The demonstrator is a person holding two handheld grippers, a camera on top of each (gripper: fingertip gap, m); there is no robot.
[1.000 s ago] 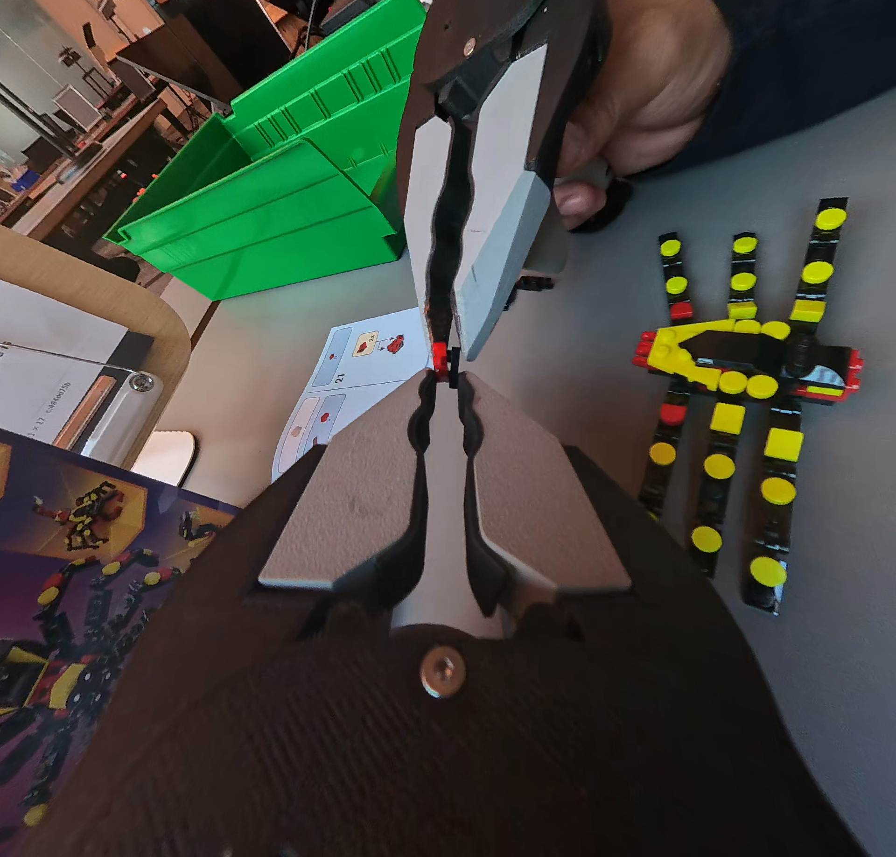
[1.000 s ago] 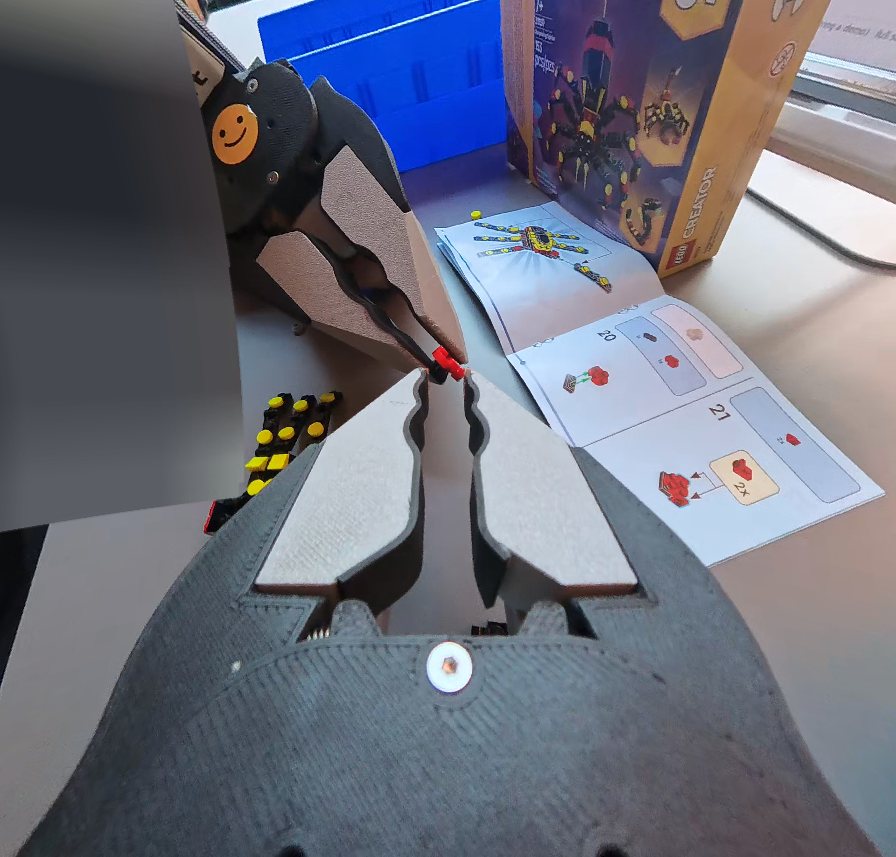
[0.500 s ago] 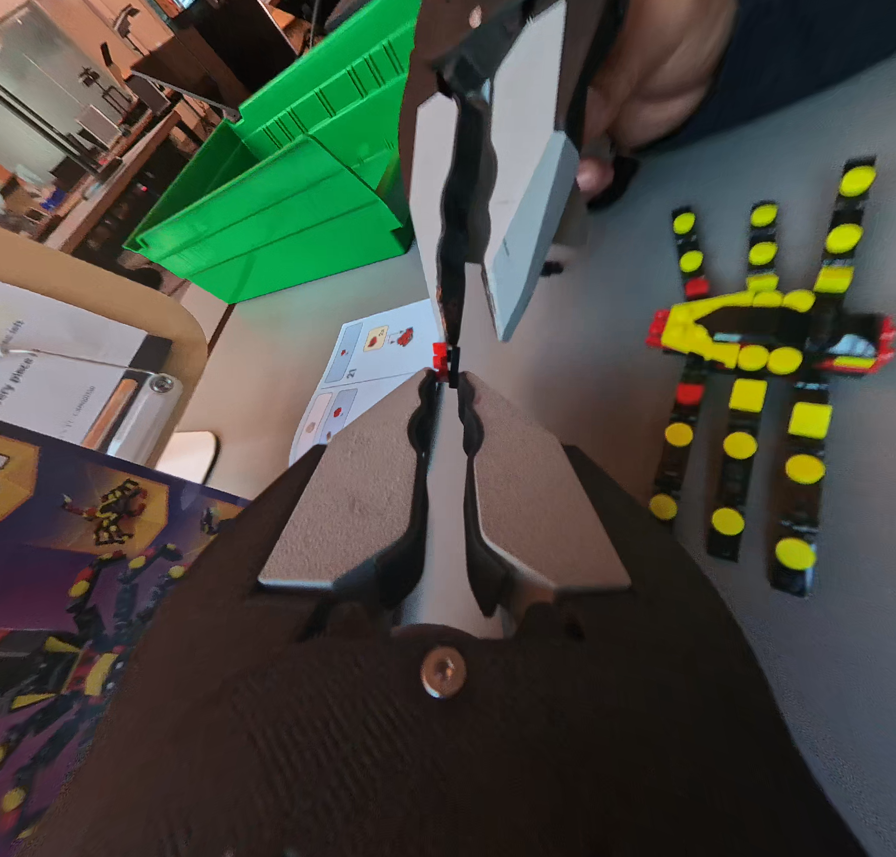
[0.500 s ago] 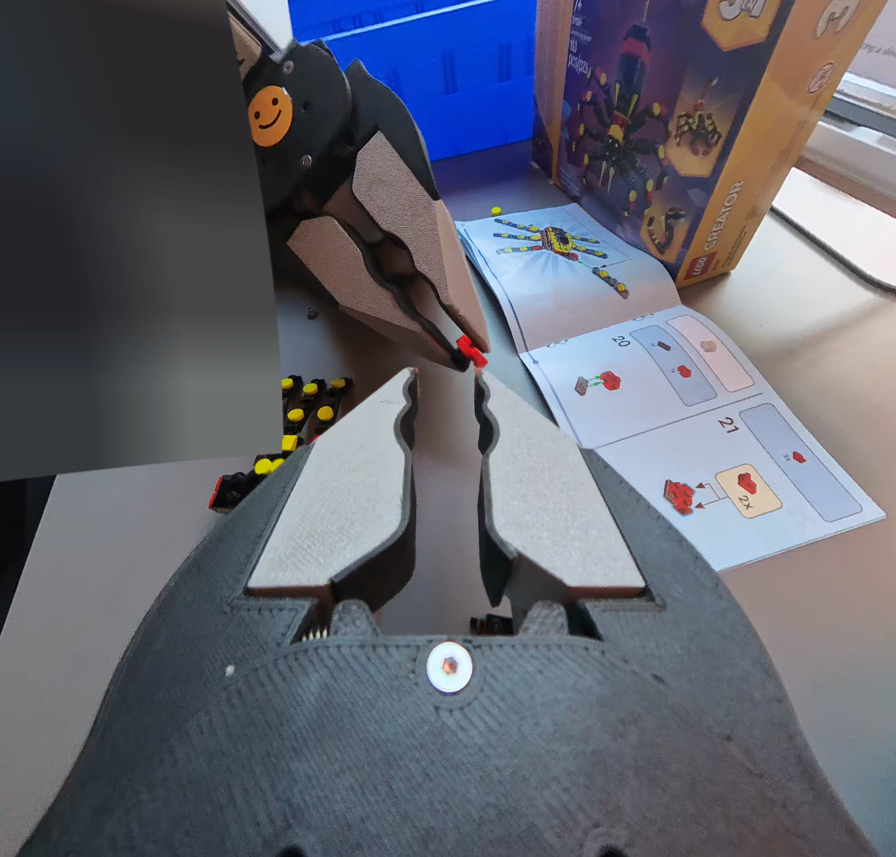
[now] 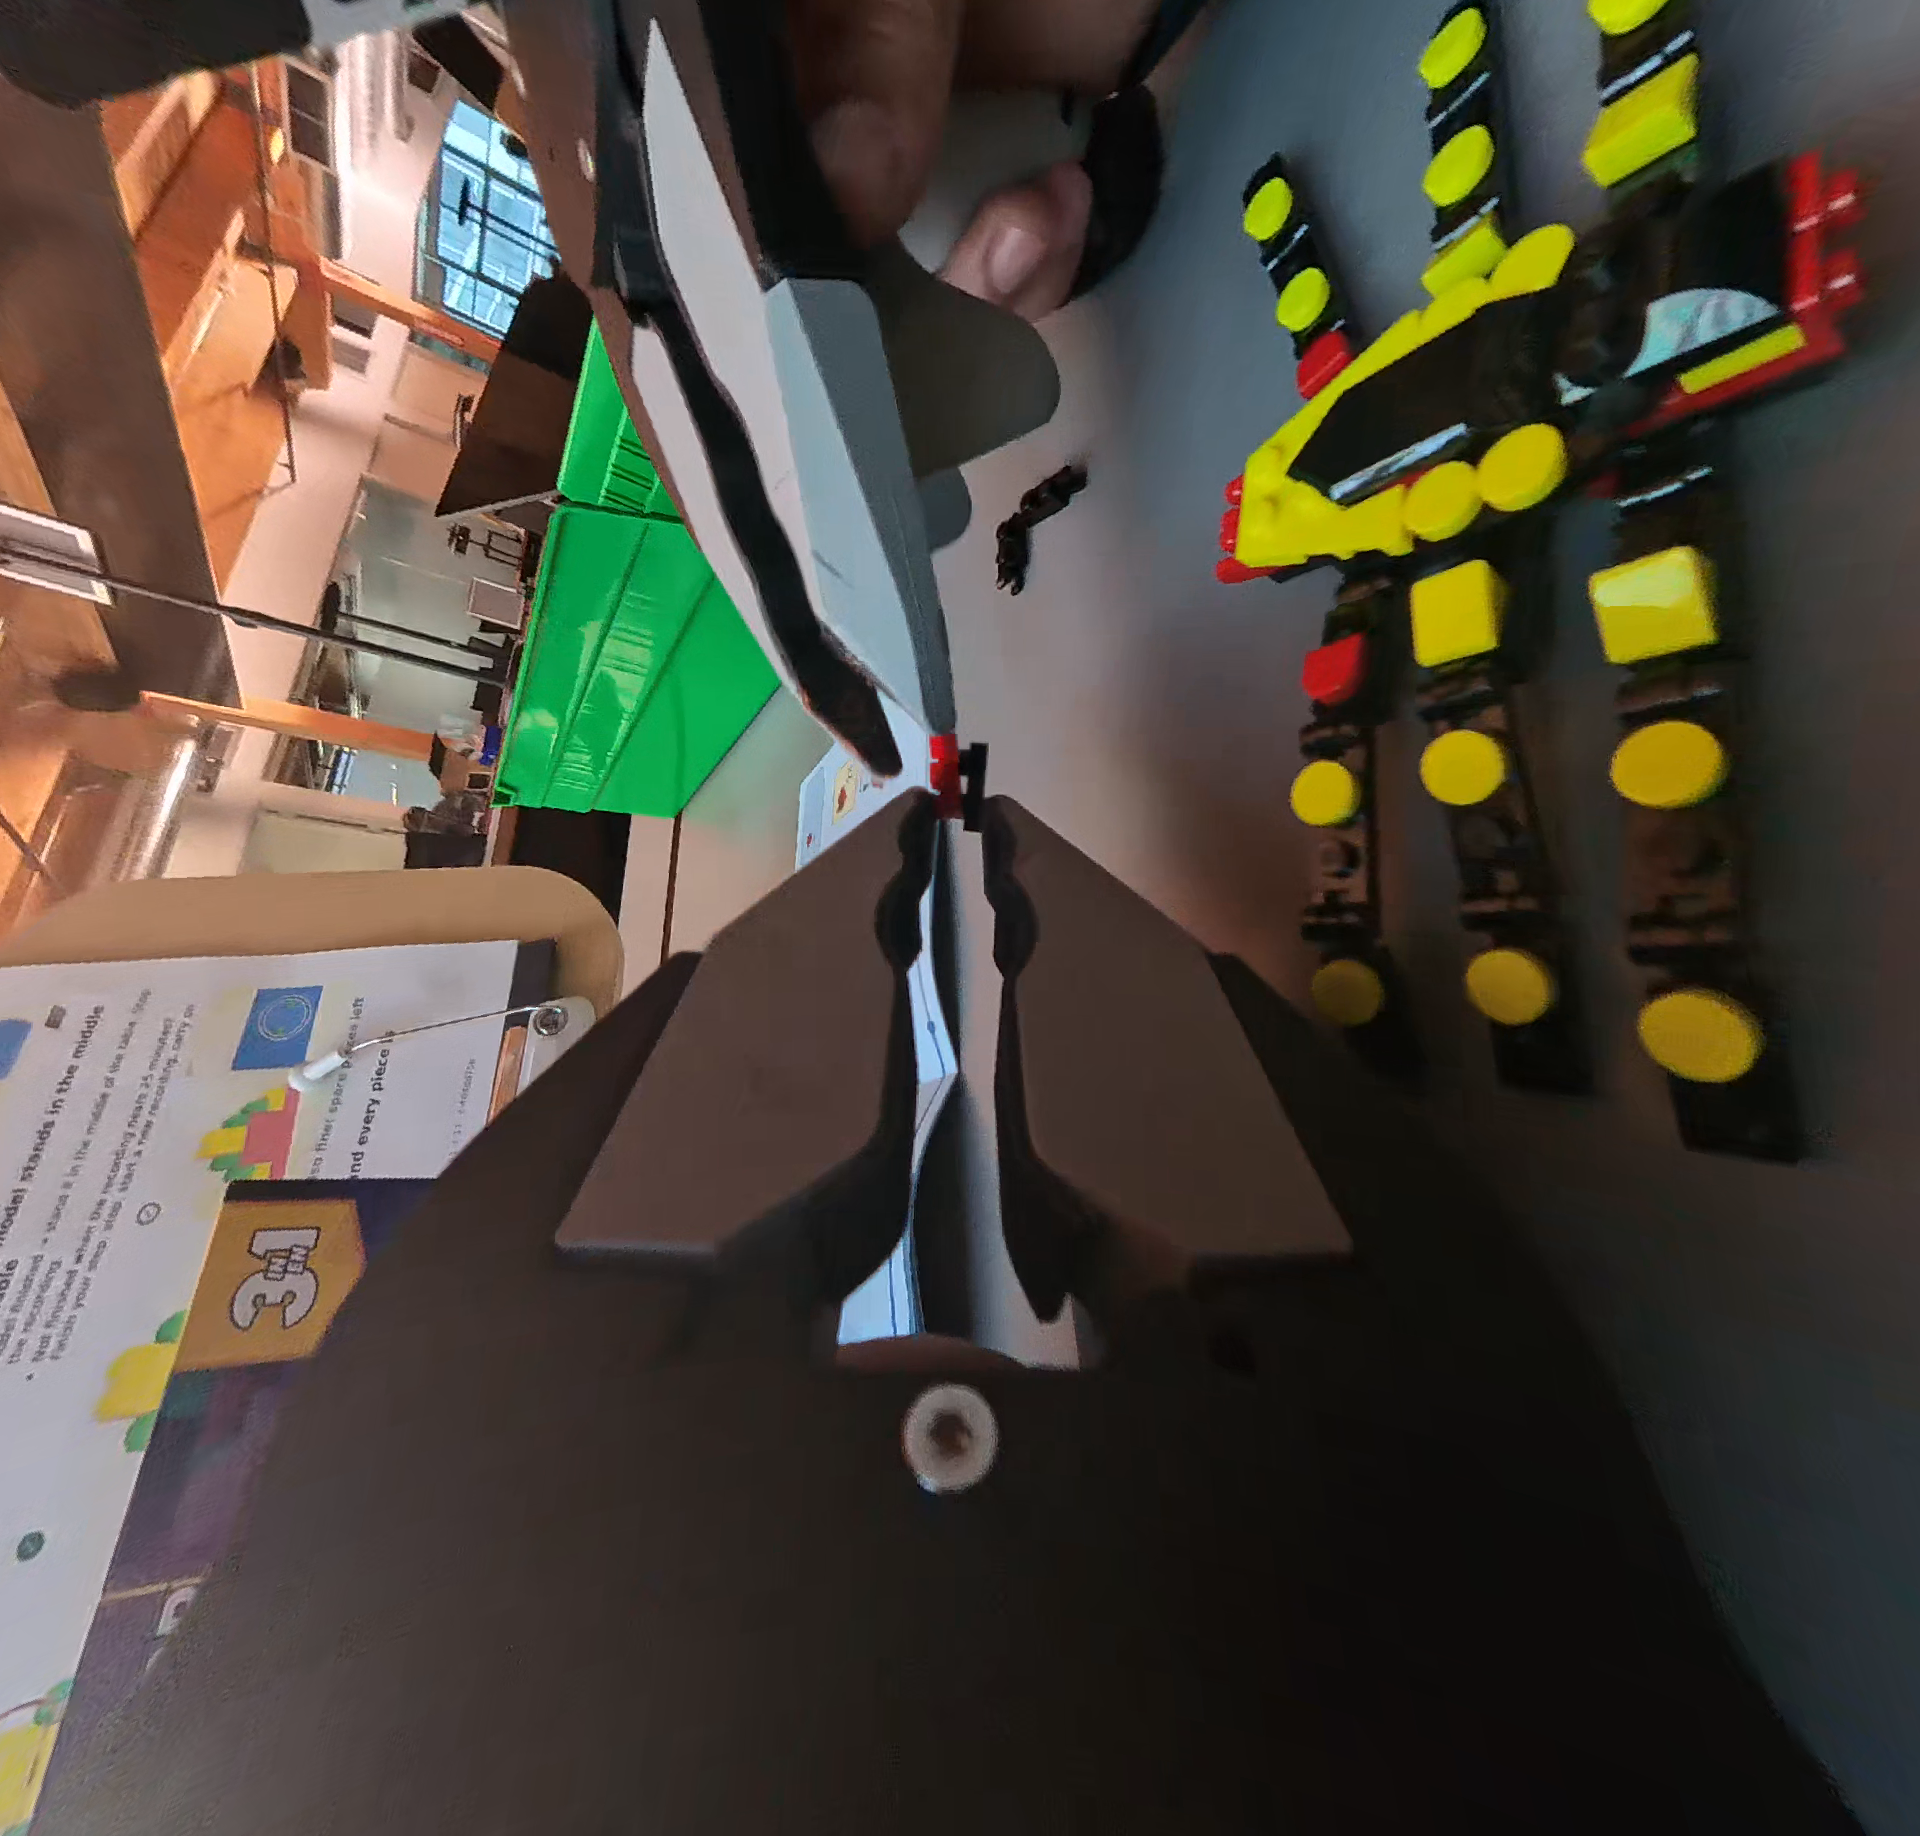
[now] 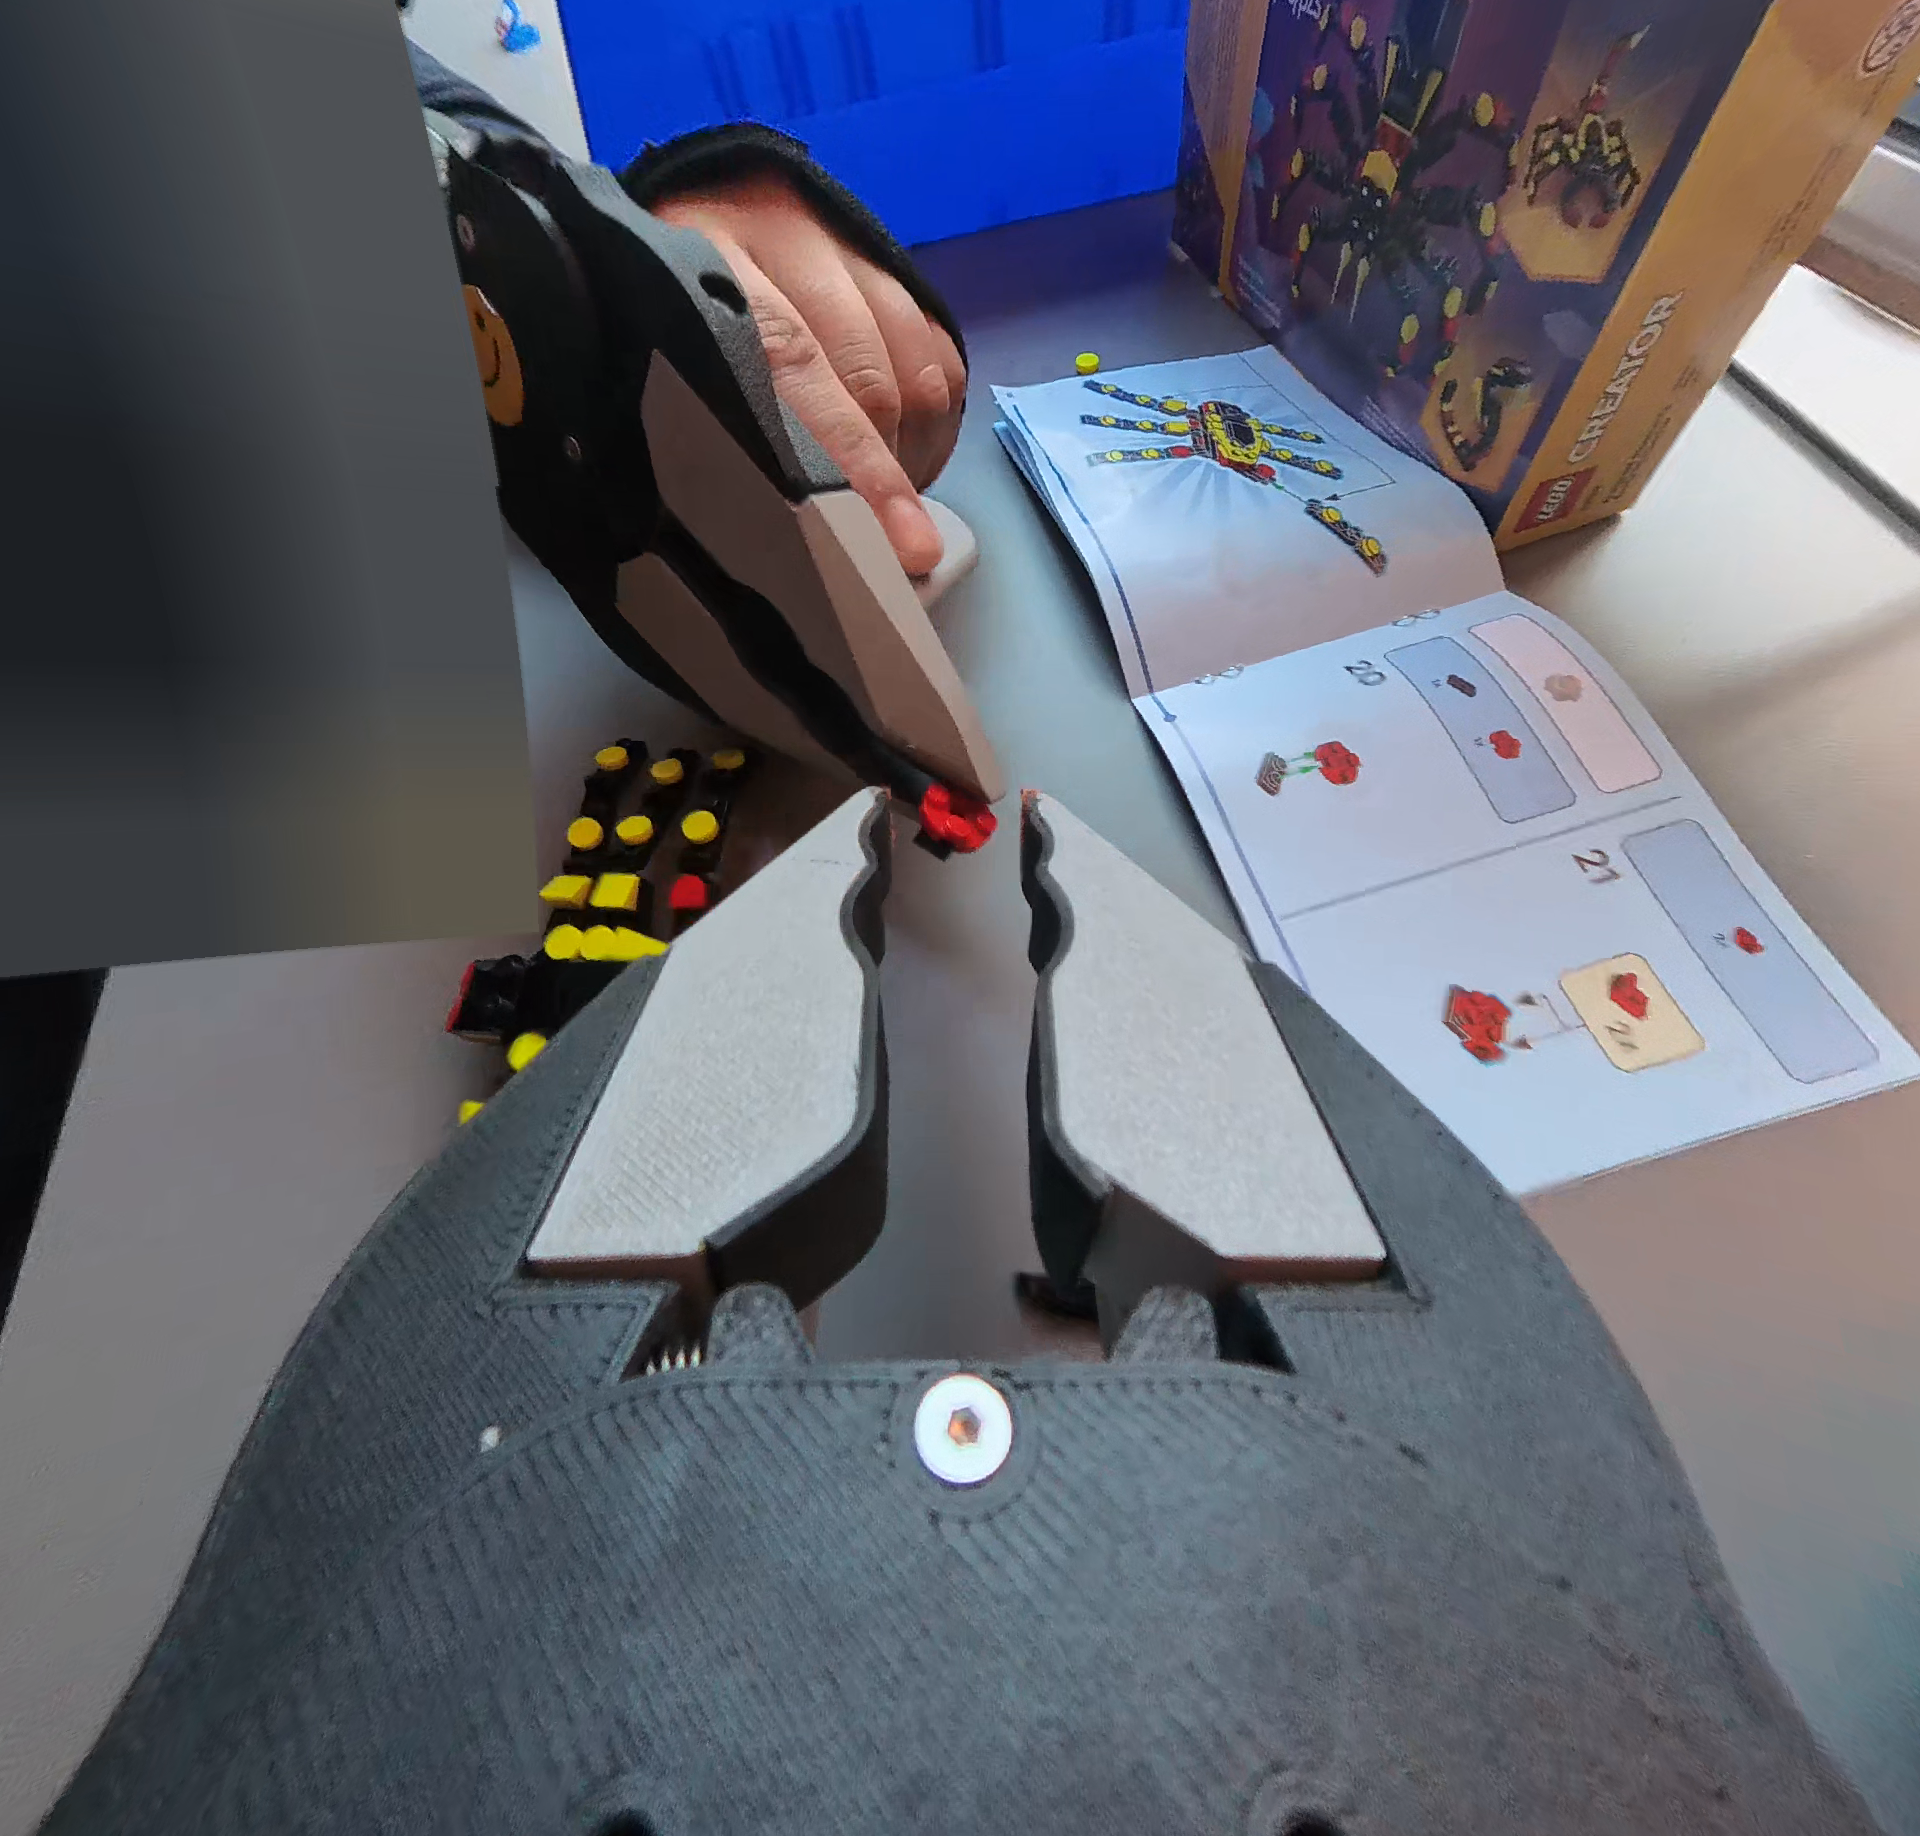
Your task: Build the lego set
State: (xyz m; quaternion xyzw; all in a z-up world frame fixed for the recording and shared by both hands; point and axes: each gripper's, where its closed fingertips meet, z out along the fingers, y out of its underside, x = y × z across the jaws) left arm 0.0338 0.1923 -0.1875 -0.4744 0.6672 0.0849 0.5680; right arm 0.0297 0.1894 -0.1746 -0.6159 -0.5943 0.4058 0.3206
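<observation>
My left gripper [image 5: 953, 805] is shut on a small red and black lego piece [image 5: 954, 774], held above the table. In the right wrist view that gripper [image 6: 961, 799] comes in from the upper left with the red piece [image 6: 956, 822] at its tips. My right gripper [image 6: 956, 799] is open, its fingertips on either side of the red piece and apart from it. It shows in the left wrist view [image 5: 904, 742] coming down from the top. The black, yellow and red spider model [image 5: 1507, 415] lies flat on the grey table, also seen in the right wrist view [image 6: 623, 882].
An open instruction booklet [image 6: 1455, 851] lies right of the grippers, with the set's box [image 6: 1507, 176] behind it. A blue bin [image 6: 883, 72] stands at the back and a green bin [image 5: 623, 643] at the far side. A loose black piece [image 5: 1034, 524] lies by the model. Both grippers' tips are close together, under 4 cm apart.
My right gripper has opened wider around the red piece. My left gripper has turned and tilted, still holding the piece, so the model looks closer in its view.
</observation>
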